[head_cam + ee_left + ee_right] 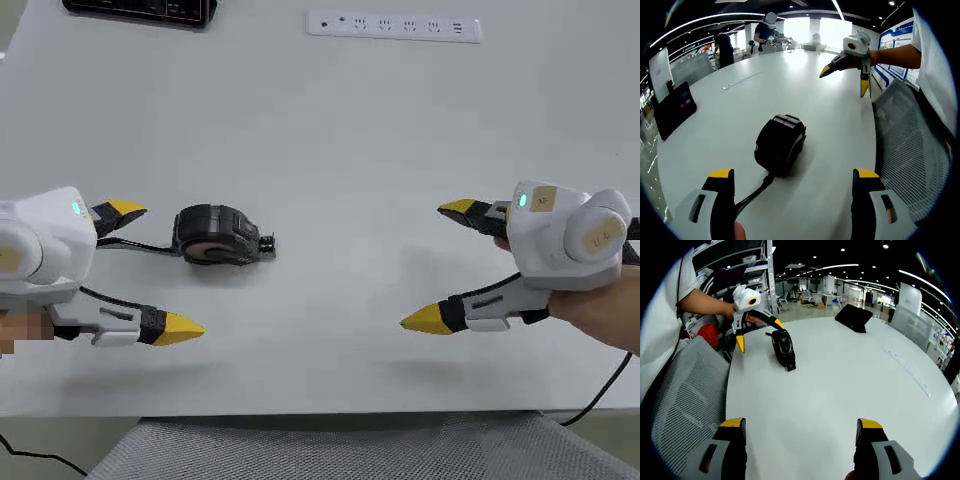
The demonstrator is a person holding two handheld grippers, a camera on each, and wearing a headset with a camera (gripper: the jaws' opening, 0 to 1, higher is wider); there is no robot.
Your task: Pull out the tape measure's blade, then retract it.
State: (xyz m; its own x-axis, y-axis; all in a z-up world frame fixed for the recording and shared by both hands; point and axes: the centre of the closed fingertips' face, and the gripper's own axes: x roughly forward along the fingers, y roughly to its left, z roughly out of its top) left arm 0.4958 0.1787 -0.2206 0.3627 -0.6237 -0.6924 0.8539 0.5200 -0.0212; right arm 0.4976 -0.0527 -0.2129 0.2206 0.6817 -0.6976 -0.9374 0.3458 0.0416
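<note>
- White tabletop (pixel 330 120): open surface between tape (pixel 218 236) and right gripper (pixel 423 265); near edge close by.
- Tape lies just ahead of left gripper (pixel 170 268), whose jaws are spread and empty.
- Right gripper faces it, jaws spread, empty.

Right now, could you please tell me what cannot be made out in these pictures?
- Blade of the tape measure: head view, wound inside the case.
- Label on its side: head view, too small to read.
- End of the strap: head view, hidden behind the left claw.
- The black device: head view, cut off by the top edge.
</note>
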